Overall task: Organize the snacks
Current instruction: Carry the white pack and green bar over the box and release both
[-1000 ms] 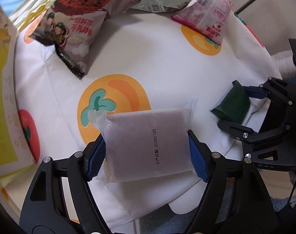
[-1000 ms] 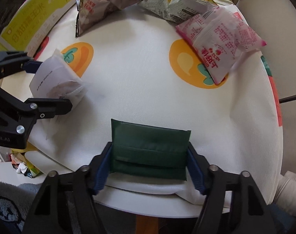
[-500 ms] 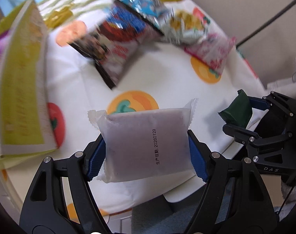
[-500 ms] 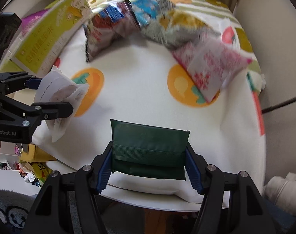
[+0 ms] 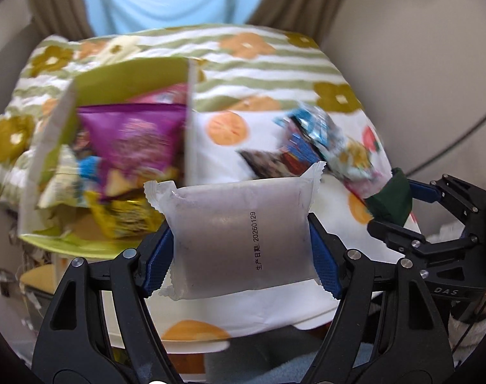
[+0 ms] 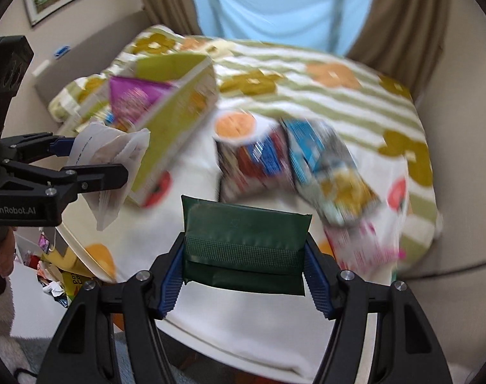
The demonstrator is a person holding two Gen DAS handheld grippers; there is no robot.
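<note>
Looking along the left wrist view, the left gripper had its blue pads closed on the two short ends of a frosted white packet, so the packet's long axis ran straight across the jaws from nine to three o'clock, its date print facing the camera; the green carton, open-topped and already holding a purple bag and other blurred wrappers, lay at about ten to eleven o'clock from the jaws, near but apart; loose snack bags lay on the fruit-print cloth at about one o'clock; the right gripper showed at three o'clock, clamped on a dark green pouch. In the right wrist view the right gripper held that green pouch the same way, pads on its short ends, long axis across; the carton stood at about eleven o'clock, farther off, with the left gripper and its white packet between, just beside the carton's near corner; the loose bags lay at twelve to one o'clock. Judging by this, the left hand was the nearer to the carton and would likely drop first, needing to carry up and leftward over the rim; much of the scene was motion-blurred, so the wrappers' details could not be told.
</note>
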